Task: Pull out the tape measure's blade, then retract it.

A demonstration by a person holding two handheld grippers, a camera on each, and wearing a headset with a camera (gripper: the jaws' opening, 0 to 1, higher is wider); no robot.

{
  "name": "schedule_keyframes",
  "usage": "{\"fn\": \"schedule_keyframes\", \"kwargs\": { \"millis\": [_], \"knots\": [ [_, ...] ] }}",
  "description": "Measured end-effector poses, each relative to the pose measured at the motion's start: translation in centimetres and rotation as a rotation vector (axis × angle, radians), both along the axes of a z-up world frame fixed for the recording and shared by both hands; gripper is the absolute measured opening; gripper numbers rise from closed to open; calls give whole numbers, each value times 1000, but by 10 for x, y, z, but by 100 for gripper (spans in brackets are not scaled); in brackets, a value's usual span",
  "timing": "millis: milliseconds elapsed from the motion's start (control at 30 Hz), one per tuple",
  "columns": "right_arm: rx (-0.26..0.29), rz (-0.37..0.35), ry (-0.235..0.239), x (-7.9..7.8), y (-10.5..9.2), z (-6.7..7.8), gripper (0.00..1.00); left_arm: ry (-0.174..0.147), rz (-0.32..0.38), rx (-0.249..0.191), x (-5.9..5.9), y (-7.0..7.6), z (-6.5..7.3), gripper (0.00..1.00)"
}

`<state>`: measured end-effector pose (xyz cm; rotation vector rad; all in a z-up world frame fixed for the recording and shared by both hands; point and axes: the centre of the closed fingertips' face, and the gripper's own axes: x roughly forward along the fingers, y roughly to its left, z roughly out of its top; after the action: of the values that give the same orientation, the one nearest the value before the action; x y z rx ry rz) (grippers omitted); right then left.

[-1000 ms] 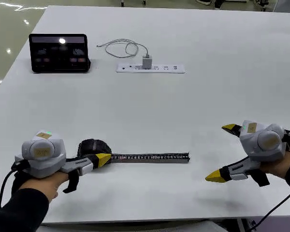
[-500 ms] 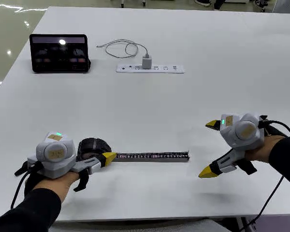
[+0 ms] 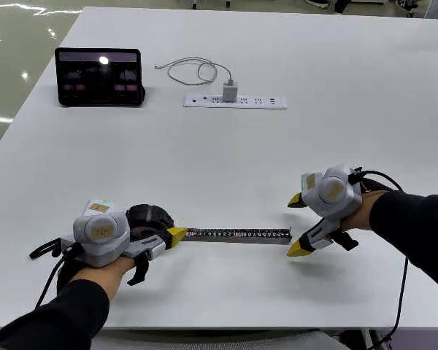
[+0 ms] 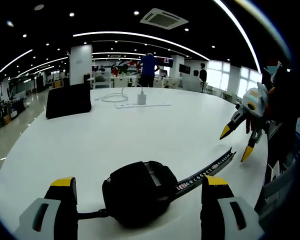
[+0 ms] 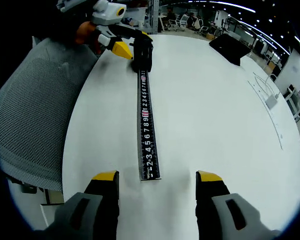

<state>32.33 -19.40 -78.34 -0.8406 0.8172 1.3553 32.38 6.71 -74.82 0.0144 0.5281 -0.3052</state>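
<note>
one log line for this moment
left gripper: open around tape measure | blade: out, flat on table | right gripper: open, jaws astride blade tip

Open table [image 3: 226, 171] runs from blade [image 3: 237, 235] to power strip [image 3: 235, 101]; tablet [image 3: 99, 66] stands at far left. Jaws of right gripper [image 3: 296, 225] flank the blade tip, apparently with gaps each side.
</note>
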Motion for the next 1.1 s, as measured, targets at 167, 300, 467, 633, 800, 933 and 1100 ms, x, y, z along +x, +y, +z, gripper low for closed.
{"fn": "schedule_keyframes", "kwargs": {
  "millis": [167,300,467,633,800,933,1100],
  "knots": [
    [-12,28,28,-6,-1,-4,31,2,0,9,0,2,-4,100],
    [-35,35,26,-4,-3,-10,28,-7,-6,3,0,0,-3,100],
    [-42,43,27,-4,-1,-11,21,-1,-7,-11,0,-2,-4,100],
    [-44,25,30,-2,-1,-11,16,-1,6,-21,0,0,-4,100],
    [-47,30,30,-3,-1,-11,12,0,14,-25,1,0,-4,99],
    [-54,55,23,-4,-1,-11,12,2,21,-25,2,0,-4,97],
    [-87,53,12,-6,0,-12,11,30,79,-66,2,6,-6,88]
  ]
}}
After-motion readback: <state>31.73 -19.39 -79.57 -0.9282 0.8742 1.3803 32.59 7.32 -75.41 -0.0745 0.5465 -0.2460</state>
